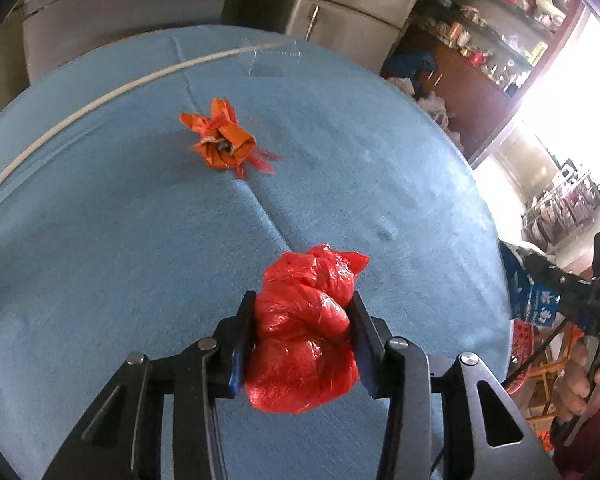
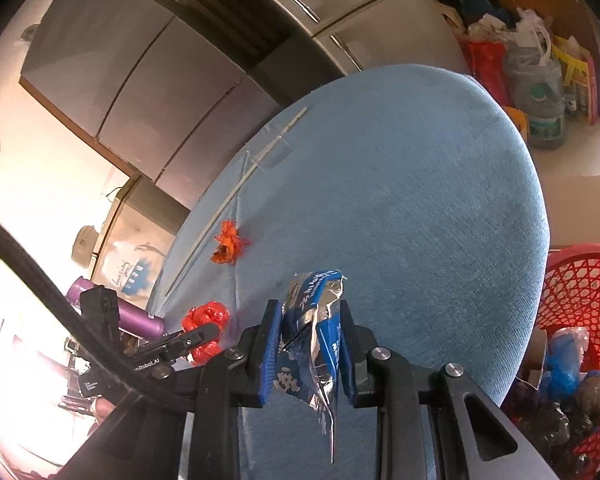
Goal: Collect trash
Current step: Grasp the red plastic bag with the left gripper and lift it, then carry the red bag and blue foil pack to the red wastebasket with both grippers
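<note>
A crumpled red plastic bag lies on the blue table cloth, and my left gripper is shut on it, both pads pressing its sides. From the right wrist view the red bag shows at lower left with the left gripper on it. My right gripper is shut on a crushed blue and silver foil wrapper, held above the cloth. An orange wrapper lies loose farther back on the table, also visible as the orange wrapper in the right wrist view.
A red mesh basket holding several pieces of trash stands at the right beside the table. A white strip is taped across the cloth. A purple bottle lies at the left edge. Refrigerators stand behind.
</note>
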`<state>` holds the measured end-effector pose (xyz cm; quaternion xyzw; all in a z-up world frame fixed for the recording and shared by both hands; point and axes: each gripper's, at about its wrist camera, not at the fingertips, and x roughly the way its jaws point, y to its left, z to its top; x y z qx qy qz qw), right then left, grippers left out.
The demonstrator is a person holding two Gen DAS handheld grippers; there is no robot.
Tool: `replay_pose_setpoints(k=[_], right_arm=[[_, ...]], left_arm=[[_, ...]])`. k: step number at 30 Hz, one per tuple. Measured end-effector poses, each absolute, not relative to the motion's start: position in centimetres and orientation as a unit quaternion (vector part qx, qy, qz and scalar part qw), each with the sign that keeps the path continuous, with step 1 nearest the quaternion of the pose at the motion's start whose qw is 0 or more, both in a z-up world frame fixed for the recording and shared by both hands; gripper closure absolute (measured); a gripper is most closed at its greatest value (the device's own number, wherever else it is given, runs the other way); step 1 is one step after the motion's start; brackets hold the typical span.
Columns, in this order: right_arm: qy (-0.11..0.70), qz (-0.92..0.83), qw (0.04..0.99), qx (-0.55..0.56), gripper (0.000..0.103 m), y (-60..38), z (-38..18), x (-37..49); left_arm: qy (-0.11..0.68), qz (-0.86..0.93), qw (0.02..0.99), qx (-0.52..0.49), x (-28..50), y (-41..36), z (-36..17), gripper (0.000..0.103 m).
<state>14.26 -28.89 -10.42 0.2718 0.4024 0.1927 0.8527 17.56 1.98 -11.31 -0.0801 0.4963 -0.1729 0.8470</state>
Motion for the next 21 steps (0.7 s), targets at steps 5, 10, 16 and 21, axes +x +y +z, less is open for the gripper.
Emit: replay_pose_setpoints(k=[5,10,16,21], right_arm=[[0.392,0.196,0.86,0.26,0.075,-28.6,-9.2,13.1],[0.37,0.2,0.873,0.247,0.075,-28.2,-7.2,11.8],[0.349,0.204,0.885,0.233,0.075,-28.0,-5.1,10.1],[0.331,0.199,0.898,0.209,0.075,-27.6,-3.5,8.6]], left_arm=[[0.474,-0.159,0.863,-0.076,15.4,2.3,-8.9,0.058],[0.441,-0.139,0.885,-0.054,13.3,1.5,-5.5,0.058],[0.408,-0.123,0.904,-0.009,10.7,0.0,-2.3,0.058],[0.391,-0.125,0.912,0.021,8.8,-1.1,-0.8,0.058]])
